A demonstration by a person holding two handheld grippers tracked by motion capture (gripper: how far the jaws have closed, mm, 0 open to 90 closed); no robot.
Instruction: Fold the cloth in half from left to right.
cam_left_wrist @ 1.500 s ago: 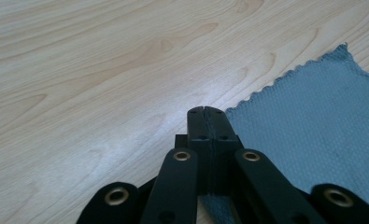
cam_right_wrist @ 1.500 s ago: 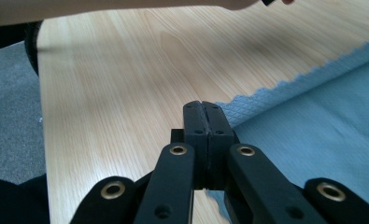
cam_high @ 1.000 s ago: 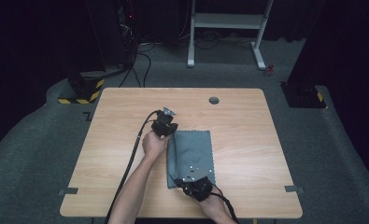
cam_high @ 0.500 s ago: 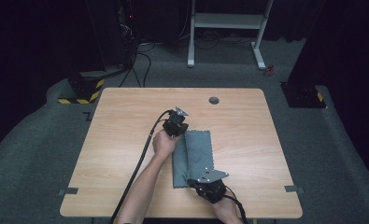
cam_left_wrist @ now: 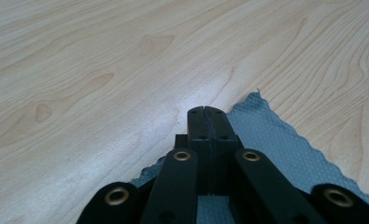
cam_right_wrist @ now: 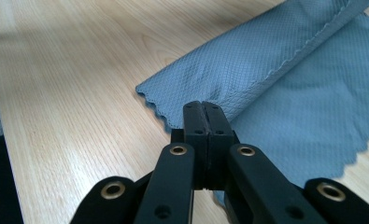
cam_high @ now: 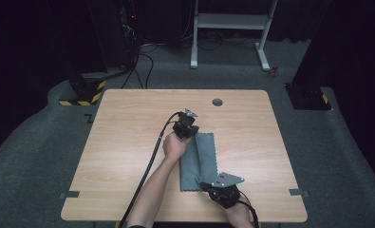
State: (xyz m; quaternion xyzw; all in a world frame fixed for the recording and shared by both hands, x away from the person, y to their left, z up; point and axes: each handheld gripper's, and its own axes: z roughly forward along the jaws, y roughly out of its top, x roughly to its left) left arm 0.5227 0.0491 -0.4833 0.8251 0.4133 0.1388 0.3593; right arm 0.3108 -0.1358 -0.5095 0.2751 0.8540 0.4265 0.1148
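Observation:
A grey-blue cloth [cam_high: 205, 156] lies on the wooden table [cam_high: 128, 123], its left part folded over toward the right. My left gripper [cam_high: 193, 135] is at the cloth's far corner and my right gripper [cam_high: 205, 186] at its near corner. In the left gripper view the jaws [cam_left_wrist: 205, 110] are pressed together with the cloth [cam_left_wrist: 275, 144] under and beside them. In the right gripper view the gripper [cam_right_wrist: 203, 106] is shut on the cloth's lifted edge, and the fold [cam_right_wrist: 275, 60] runs away over the flat layer.
A round cable hole [cam_high: 217, 101] sits near the table's far edge. Beyond the table stand a white frame [cam_high: 230, 28] and a black-and-yellow striped base [cam_high: 83, 95] with cables. Bare wood lies left and right of the cloth.
Both grippers have moved to the right, carrying the cloth's left edge with them. The cloth now looks narrower, with a fold lying over its right half.

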